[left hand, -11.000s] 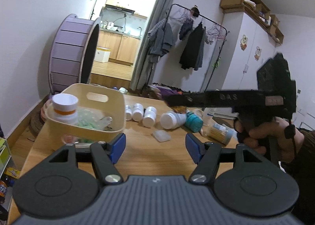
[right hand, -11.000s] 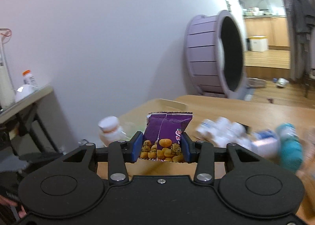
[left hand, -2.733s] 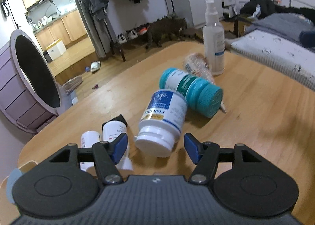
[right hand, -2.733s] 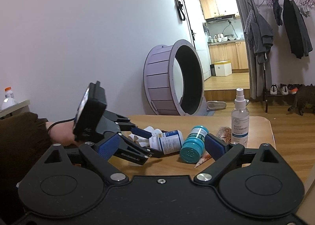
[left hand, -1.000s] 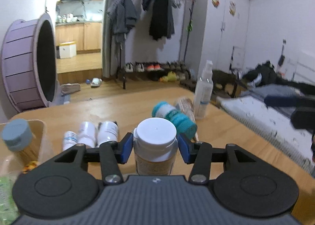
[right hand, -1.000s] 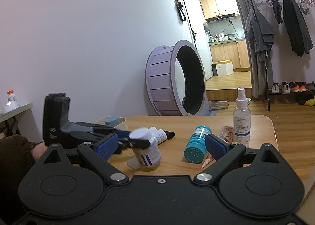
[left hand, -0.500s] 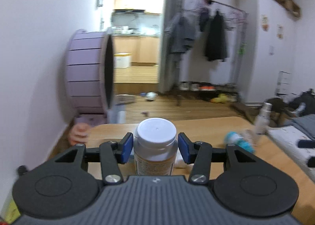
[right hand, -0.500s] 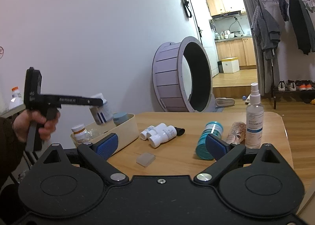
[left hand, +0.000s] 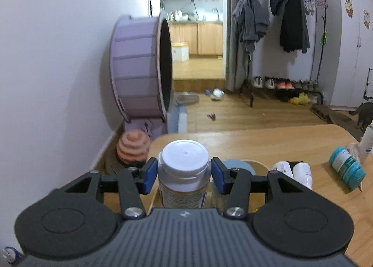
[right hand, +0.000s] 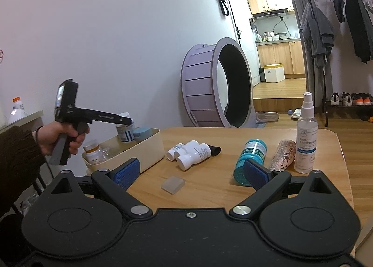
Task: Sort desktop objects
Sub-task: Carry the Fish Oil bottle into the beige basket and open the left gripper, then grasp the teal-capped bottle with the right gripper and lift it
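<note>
My left gripper point(left hand: 184, 174) is shut on a white pill bottle point(left hand: 183, 173) with a white cap, held upright. In the right wrist view the left gripper point(right hand: 126, 121) holds that bottle point(right hand: 124, 130) just over the cream bin point(right hand: 139, 150) at the table's left end. The bin holds a blue-capped jar point(right hand: 142, 132) and an orange-capped bottle point(right hand: 93, 151). My right gripper point(right hand: 190, 172) is open and empty above the table's near side. Small white bottles point(right hand: 190, 151) and a teal bottle point(right hand: 250, 157) lie on the wooden table point(right hand: 221, 185).
A clear spray bottle point(right hand: 305, 134) stands at the right, with a patterned tube point(right hand: 283, 155) lying beside it. A small translucent block point(right hand: 173, 184) lies near my right gripper. A purple wheel point(right hand: 214, 85) stands on the floor behind the table.
My left gripper picked the white pill bottle off the table and carried it left; it now hangs lower, just over the bin. My right gripper stays open and hardly moves.
</note>
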Tool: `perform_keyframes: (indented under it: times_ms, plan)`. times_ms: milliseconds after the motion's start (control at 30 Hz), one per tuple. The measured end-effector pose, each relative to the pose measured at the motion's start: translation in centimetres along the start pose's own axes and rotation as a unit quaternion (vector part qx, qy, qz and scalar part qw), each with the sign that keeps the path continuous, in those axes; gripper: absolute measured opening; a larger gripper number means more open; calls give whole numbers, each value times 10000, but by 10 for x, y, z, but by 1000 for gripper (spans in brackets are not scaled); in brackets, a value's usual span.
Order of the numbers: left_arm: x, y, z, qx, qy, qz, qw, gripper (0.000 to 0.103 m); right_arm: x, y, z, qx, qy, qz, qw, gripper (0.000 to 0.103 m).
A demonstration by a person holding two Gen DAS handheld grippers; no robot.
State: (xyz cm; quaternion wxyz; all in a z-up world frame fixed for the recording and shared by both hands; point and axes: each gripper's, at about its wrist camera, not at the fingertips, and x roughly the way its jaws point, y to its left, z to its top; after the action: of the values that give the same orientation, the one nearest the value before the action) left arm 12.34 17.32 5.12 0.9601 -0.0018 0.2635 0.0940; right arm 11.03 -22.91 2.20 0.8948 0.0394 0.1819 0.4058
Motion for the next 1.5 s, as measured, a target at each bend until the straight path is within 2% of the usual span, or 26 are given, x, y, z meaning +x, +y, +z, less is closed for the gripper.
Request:
perform_keyframes:
  times_ms: [67, 167, 300, 467, 633, 733, 833, 900, 1033, 1333, 1500]
  plan:
    - [-2, 0, 0, 28, -75, 130, 9999, 50, 0, 1, 0, -1, 3, -5, 10000, 96]
    - [-15, 3, 1, -28, -191, 157, 9997, 57, -1, 1, 1, 2, -11, -19, 10000, 95]
    - [-38, -3, -2, 0, -272, -93, 9996, 58, -1, -1, 2, -3, -33, -91, 10000, 95]
    - [-65, -31, -19, 207, -294, -607, 9975, 59, 3, -6, 1, 43, 59, -268, 9996, 96]
    - [-80, -66, -40, 292, -253, -1254, 9914, 59, 8, -11, -1, 29, 159, -480, 9987, 96]
    - [-88, -83, -51, 150, -302, -1670, 9854, 59, 15, -17, -1, 68, 255, -650, 9975, 95]
    - [-91, -96, -61, 37, -361, -1904, 9810, 59, 28, -23, -1, 69, 415, -863, 9954, 93]
    - [-90, -102, -65, 30, -335, -1964, 9799, 59, 38, -24, -2, 56, 527, -952, 9940, 86]
    - [-89, -110, -74, 79, -326, -2072, 9777, 59, 60, -21, -4, -92, 717, -1046, 9919, 82]
    - [-91, -121, -97, 239, -391, -2348, 9710, 60, 98, -21, -5, -328, 989, -1313, 9859, 82]
    - [-94, -124, -102, 270, -543, -2477, 9669, 60, 113, -30, -9, -287, 1156, -1418, 9827, 71]
